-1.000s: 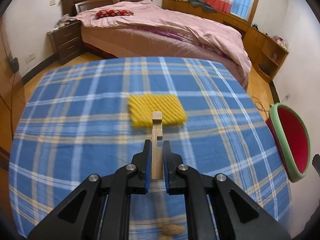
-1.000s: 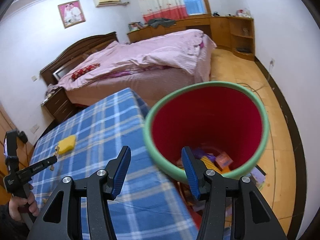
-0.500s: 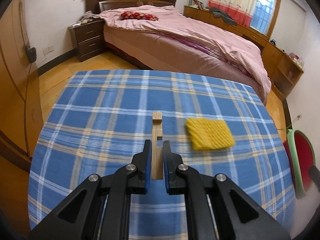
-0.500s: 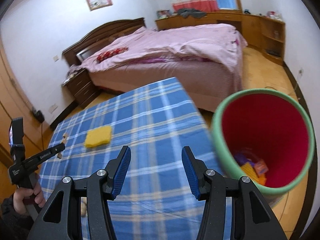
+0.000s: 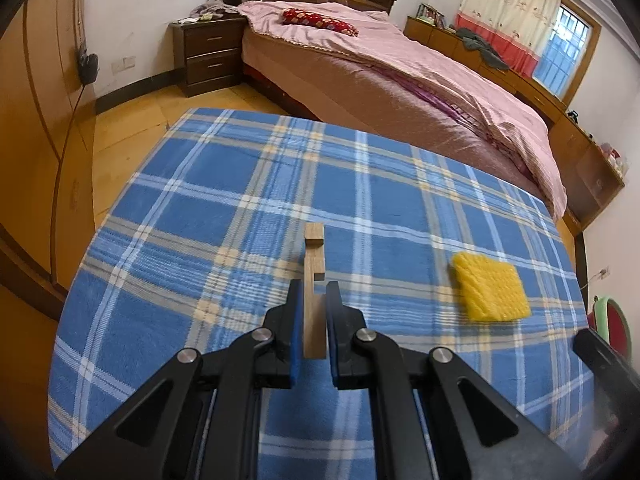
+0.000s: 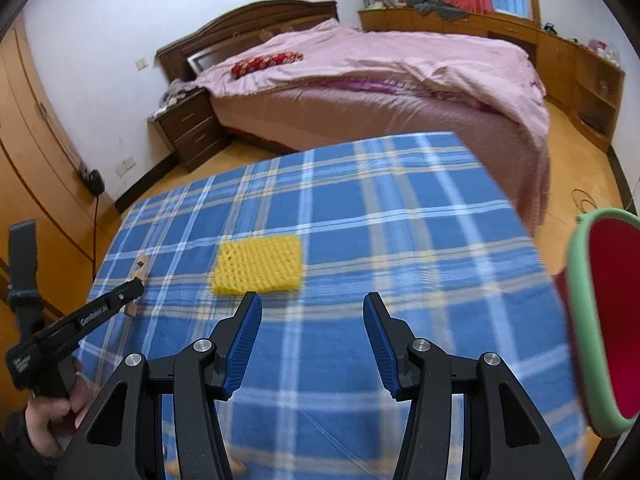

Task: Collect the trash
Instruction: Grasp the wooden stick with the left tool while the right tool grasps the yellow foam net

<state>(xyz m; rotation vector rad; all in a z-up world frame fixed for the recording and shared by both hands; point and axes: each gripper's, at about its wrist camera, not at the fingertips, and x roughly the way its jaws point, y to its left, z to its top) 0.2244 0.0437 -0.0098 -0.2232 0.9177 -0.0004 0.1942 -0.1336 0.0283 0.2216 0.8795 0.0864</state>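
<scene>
- I count one notched wooden block, one yellow knitted pad, one red bin with a green rim.
- My left gripper has its fingers clenched on the wooden block, which sticks out past the tips above the blue plaid counter.
- My right gripper: fingers parted, nothing between them, above the counter near the pad.
- Pad lies flat on the counter; bin stands off the counter's right edge.
- Bin is cut off at the frame edge in both views; contents not visible.
- Only the right wrist view shows my left hand and a blurred tan scrap at the near edge.
</scene>
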